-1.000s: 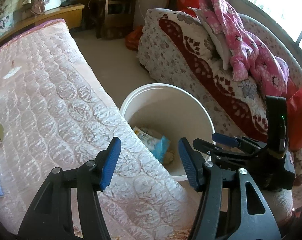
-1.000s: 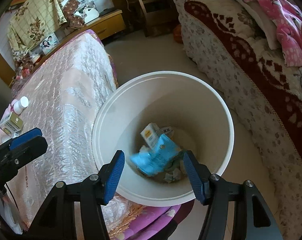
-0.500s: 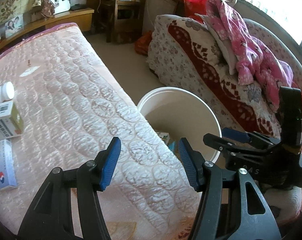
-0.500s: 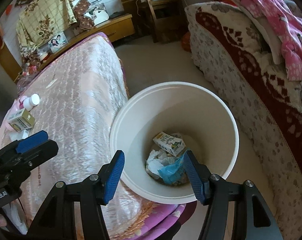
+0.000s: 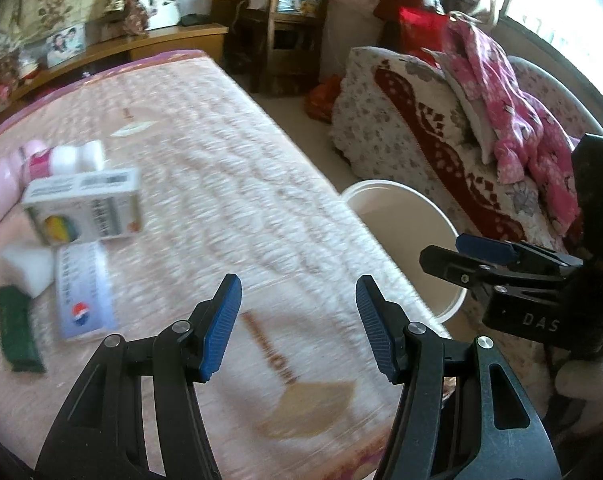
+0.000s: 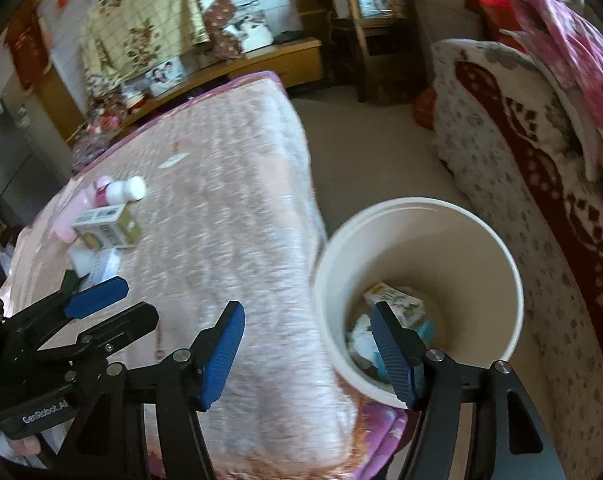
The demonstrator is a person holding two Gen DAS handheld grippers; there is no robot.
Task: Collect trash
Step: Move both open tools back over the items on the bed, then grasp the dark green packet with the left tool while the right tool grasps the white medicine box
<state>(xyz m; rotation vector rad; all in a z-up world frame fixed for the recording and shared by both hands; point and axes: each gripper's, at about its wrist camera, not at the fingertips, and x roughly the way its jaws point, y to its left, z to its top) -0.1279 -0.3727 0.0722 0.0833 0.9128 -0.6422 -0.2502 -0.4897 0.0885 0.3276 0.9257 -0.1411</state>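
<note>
Only the right wrist view looks down into the bucket (image 6: 417, 216), where a small box (image 6: 393, 302) and crumpled wrappers (image 6: 361, 340) lie at the bottom; the left view shows just its rim (image 5: 397, 192). Both views have swung left since a second ago, bringing the pile on the bed (image 5: 229, 184) into sight: bottle (image 5: 71, 158), carton (image 5: 83, 210), flat packet (image 5: 83, 292). Left gripper (image 5: 297, 324) and right gripper (image 6: 307, 352) are both spread, holding nothing.
</note>
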